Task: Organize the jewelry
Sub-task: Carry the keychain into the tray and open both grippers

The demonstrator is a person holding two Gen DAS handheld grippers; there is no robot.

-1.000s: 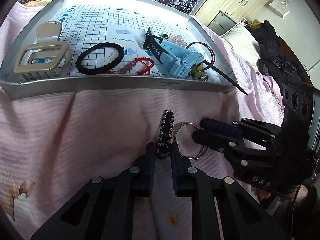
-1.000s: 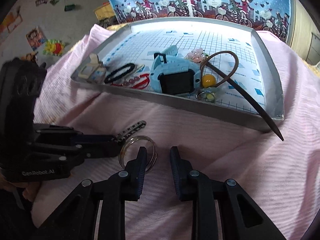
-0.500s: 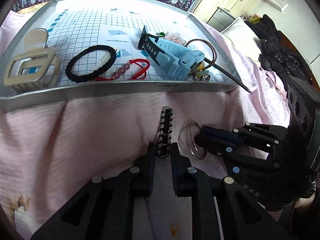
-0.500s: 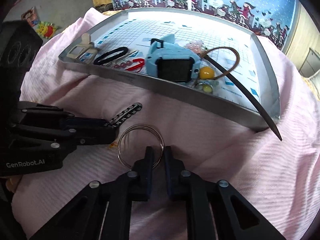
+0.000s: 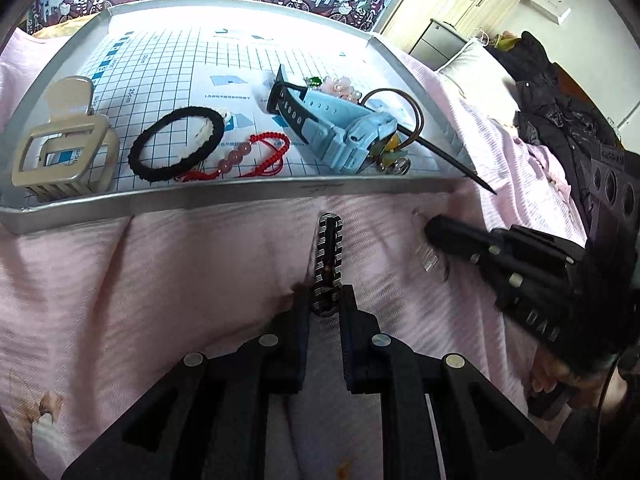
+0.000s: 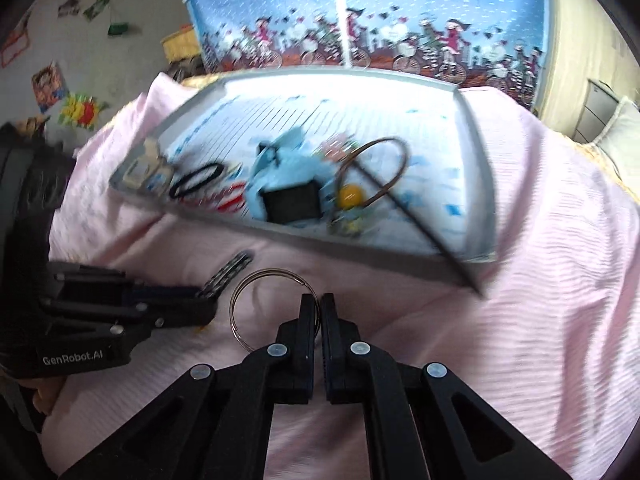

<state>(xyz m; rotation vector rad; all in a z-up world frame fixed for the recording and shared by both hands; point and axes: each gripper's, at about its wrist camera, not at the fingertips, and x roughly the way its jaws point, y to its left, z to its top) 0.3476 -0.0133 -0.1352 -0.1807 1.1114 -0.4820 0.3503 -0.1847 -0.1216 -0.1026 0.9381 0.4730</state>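
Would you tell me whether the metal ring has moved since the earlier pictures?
Yes: the metal ring, clamped in the right gripper, has risen off the pink cloth, toward the tray.

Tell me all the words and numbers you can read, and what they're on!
"GenRobot.AI": on the side of the left tool.
"25cm": on the grid sheet in the tray.
"DAS", partly hidden: on the right tool.
The sheet's other print is too small to read.

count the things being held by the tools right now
2: a striped hair clip pinched in the left tool, and a metal ring clamped at its edge by the right tool, both over the pink bedspread.
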